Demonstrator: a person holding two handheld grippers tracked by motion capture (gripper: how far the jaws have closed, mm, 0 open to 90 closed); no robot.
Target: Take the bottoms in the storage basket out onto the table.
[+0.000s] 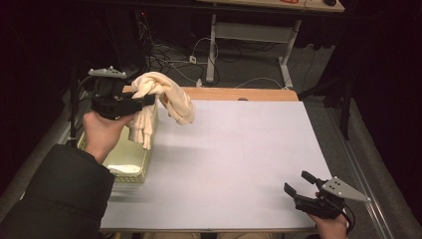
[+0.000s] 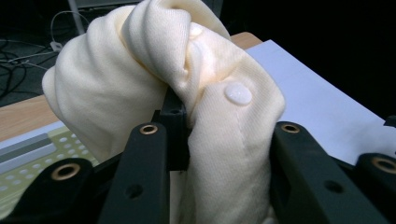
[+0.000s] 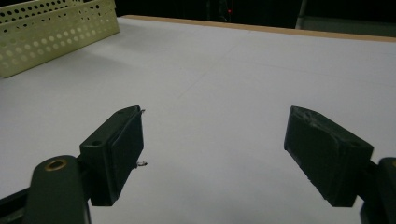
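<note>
While lifted, one cream garment (image 1: pixel 161 97) — one yellow basket (image 1: pixel 130 162), two grippers

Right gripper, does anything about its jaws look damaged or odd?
Yes. On the right gripper, the right-hand pad looks scuffed and uneven along its top edge, and two small wire-like bits poke from the other pad. Otherwise the jaws stand open over the bare white table.

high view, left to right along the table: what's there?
Left claw gripping the cream garment over the pale yellow basket → bare white table sheet → right claw, open, near the front right corner.
</note>
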